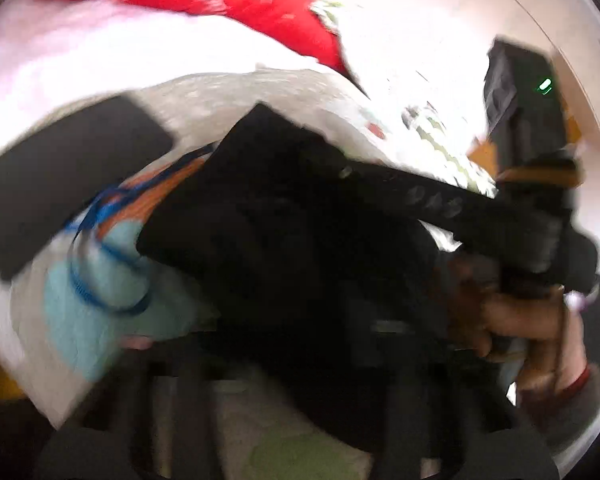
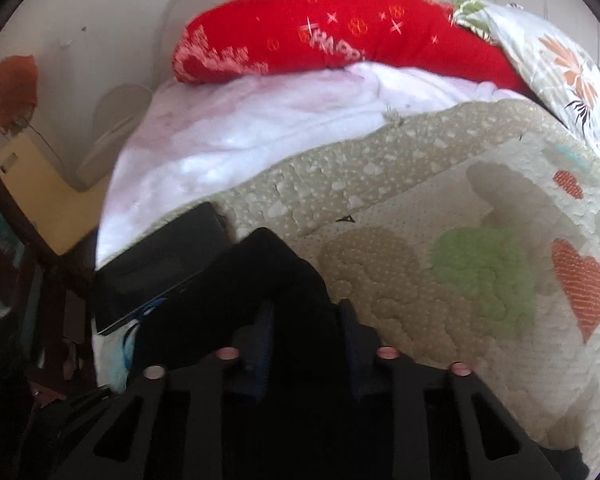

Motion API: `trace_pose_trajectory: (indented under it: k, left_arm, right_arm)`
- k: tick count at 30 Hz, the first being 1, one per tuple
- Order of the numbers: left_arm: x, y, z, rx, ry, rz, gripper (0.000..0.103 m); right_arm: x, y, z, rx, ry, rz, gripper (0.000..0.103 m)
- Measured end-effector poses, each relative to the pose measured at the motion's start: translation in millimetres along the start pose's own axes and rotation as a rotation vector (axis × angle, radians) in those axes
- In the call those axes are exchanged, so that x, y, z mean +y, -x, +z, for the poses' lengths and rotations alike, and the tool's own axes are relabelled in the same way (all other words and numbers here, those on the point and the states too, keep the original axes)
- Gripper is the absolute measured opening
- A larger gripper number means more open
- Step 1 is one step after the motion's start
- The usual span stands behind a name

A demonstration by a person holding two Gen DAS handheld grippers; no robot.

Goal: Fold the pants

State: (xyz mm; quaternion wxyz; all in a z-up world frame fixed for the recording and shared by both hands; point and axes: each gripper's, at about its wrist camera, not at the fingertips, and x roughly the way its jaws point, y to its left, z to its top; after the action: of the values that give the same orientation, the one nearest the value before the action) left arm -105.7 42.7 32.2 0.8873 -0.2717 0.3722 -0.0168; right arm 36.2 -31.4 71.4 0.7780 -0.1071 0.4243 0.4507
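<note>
The black pants (image 1: 284, 208) hang bunched in front of the left wrist camera, over a quilted bed cover (image 1: 260, 88). My left gripper (image 1: 300, 364) is dark and blurred under the cloth; its jaws cannot be made out. My right gripper shows from outside in the left wrist view (image 1: 536, 184), held by a hand, its bar reaching into the pants. In the right wrist view my right gripper (image 2: 306, 320) has its blue fingers (image 2: 262, 336) closed on a fold of the black pants (image 2: 260, 280), lifted above the cover (image 2: 420, 272).
A red pillow (image 2: 340, 40) and a floral pillow (image 2: 560, 64) lie at the head of the bed over a white blanket (image 2: 240, 128). A flat black object (image 2: 160, 264) lies at the bed's left edge. A light blue cloth (image 1: 100, 292) sits left of the pants.
</note>
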Motion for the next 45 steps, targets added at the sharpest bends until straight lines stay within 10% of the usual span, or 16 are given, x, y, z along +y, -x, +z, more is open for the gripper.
trace_pose_trajectory:
  k: [9, 10, 12, 19, 24, 29, 36, 40, 45]
  left_arm:
    - [-131, 67, -45, -0.234, -0.667, -0.131, 0.023]
    - [-144, 63, -55, -0.223, -0.730, -0.138, 0.023]
    - [-164, 52, -74, -0.162, -0.812, -0.185, 0.023]
    - [-185, 15, -100, 0.117, -0.808, -0.340, 0.024]
    - [-172, 39, -78, 0.086, -0.769, -0.350, 0.051]
    - [-139, 42, -56, 0.038, -0.723, -0.266, 0.054]
    - [-110, 22, -49, 0.086, -0.616, -0.170, 0.054]
    - [-117, 32, -49, 0.056, -0.616, -0.208, 0.054]
    - [-132, 19, -60, 0.096, -0.641, -0.211, 0.054]
  right_arm:
    - [-48, 174, -61, -0.335, -0.245, -0.001, 0.023]
    - [-58, 194, -83, -0.366, -0.313, -0.045, 0.030]
    - [-77, 219, -125, -0.394, -0.460, -0.118, 0.083]
    - [-114, 242, -233, -0.455, -0.832, 0.075, 0.085]
    - [-112, 230, -239, -0.390, -0.841, 0.077, 0.086]
    - [-108, 199, -226, -0.282, -0.777, 0.021, 0.086]
    - [-94, 185, -220, -0.266, -0.680, 0.035, 0.020]
    - [-78, 233, -226, -0.373, -0.613, 0.007, 0.018]
    - [-79, 238, -259, -0.299, -0.646, -0.123, 0.018]
